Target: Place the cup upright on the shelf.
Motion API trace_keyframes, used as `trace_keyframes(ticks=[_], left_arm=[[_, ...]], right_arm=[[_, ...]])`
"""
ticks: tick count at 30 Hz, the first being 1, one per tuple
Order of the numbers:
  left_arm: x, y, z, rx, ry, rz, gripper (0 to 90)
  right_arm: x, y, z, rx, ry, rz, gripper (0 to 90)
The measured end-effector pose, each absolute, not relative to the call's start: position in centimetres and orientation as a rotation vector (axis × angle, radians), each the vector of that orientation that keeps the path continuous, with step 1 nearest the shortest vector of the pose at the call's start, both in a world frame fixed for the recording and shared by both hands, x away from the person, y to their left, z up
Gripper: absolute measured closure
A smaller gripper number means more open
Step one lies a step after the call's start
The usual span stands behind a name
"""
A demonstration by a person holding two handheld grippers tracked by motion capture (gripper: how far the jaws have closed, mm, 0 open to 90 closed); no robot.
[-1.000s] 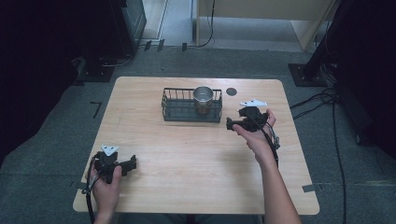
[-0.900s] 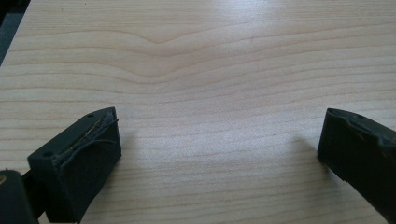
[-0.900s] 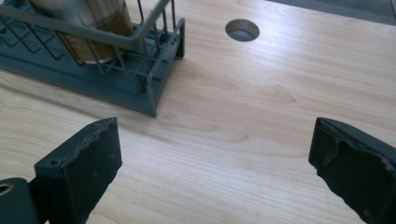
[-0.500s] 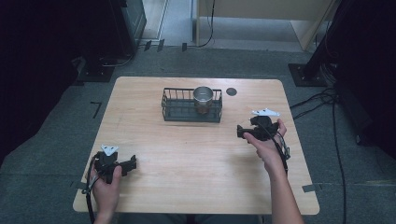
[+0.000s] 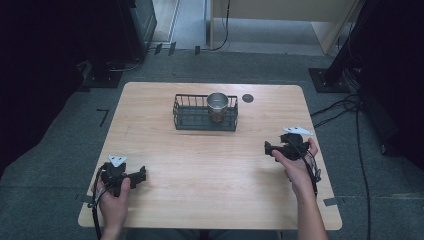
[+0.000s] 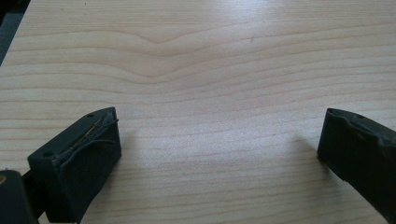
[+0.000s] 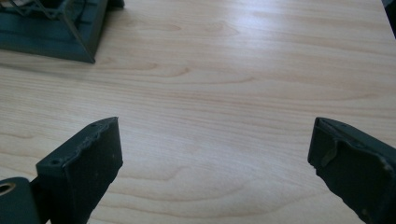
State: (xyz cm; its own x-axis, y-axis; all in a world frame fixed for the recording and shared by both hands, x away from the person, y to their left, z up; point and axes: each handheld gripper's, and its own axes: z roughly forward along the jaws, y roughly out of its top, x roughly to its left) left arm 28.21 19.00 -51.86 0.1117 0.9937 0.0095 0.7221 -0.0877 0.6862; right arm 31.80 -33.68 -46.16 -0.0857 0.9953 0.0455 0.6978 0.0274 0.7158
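1. Your left gripper has its jaws spread wide over bare wood, gripping nothing; it sits near the table's front-left corner.
2. Your right gripper is just as wide and empty (near the right edge, about midway along it).
3. The basket stands by the back edge, centred, with a cup upright in its right end.

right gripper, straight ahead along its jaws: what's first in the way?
Probably nothing. The right gripper points left across bare table, jaws open. In its own view the basket sits off to the upper left, outside the line between the jaws. Depth is unclear, but the path looks free as far as shown.
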Motion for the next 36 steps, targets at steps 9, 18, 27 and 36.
trace_keyframes(ticks=[9,18,27,36], left_arm=[[28.2,19.0,-51.9,1.871,1.663,0.671,0.0],[28.2,19.0,-51.9,1.870,1.663,0.671,0.0],[28.2,19.0,-51.9,1.871,1.663,0.671,0.0],[28.2,19.0,-51.9,1.870,1.663,0.671,0.0]], right_arm=[[30.4,-35.5,-47.5,1.762,1.808,0.788,2.9],[28.5,-37.9,-49.2,1.833,1.756,0.775,3.2],[25.7,-40.9,-50.7,1.892,1.691,0.746,3.2],[23.1,-42.7,-51.9,1.901,1.678,0.707,3.5]])
